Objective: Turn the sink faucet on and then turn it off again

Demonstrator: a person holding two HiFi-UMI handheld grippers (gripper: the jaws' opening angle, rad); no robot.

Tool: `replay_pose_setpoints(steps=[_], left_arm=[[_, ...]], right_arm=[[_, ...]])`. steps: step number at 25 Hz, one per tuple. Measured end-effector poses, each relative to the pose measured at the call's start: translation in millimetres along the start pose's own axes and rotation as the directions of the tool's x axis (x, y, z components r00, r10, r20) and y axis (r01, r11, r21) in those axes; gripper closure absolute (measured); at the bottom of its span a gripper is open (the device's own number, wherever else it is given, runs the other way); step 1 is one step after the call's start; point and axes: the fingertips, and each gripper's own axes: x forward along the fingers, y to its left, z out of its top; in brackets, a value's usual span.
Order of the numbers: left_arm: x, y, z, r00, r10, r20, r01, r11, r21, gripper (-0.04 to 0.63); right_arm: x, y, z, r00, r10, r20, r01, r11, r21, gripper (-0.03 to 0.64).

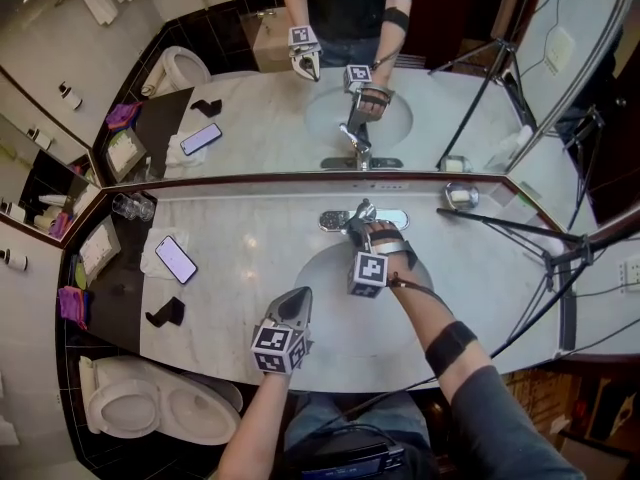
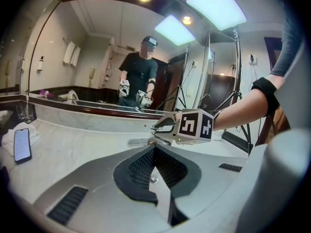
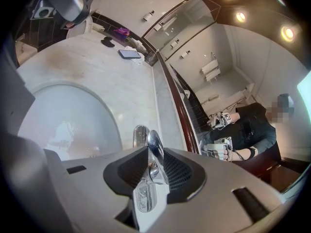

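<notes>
The chrome faucet stands behind the white basin on the marble counter. My right gripper reaches down onto it. In the right gripper view the faucet's lever stands upright between the jaws of the right gripper; the pads lie close on either side without squeezing it. My left gripper hovers over the basin's front left, shut and empty. In the left gripper view the tips of the left gripper meet. Past them are the right gripper and the faucet's base plate. No running water shows.
A phone lies on a white cloth at the left, with drinking glasses behind it and a black object nearer the front. A small round dish sits right of the faucet. A tripod leg crosses the counter's right end. The mirror runs along the back; a toilet stands at lower left.
</notes>
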Motion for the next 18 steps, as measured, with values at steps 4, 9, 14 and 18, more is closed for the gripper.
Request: replay_pose_setpoints(steps=[4,9,14,18], left_arm=[[-8,-3,9,1.0,0.004,0.016,-0.004,1.0,0.009,0.594],[-16,-14,23,0.999,0.0,0.041,-0.001,1.0,0.025,0.594],[-28,-24,34,0.998,-0.006,0.058,0.003,0.999,0.045,0.594],[-35,-31,40,0.998,-0.006,0.069,0.002,0.998,0.058,0.594]], right_arm=[[-24,-7,4,0.999,-0.026,0.018,0.026,0.999,0.033,0.491],[-61,-16,-2,0.999,-0.044,0.029,0.039,0.99,0.132,0.499],[-106,-24,-8,0.997,-0.06,0.048,0.045,0.965,0.257,0.573],[-139,-31,-20,0.994,-0.092,0.063,0.063,0.929,0.366,0.6]])
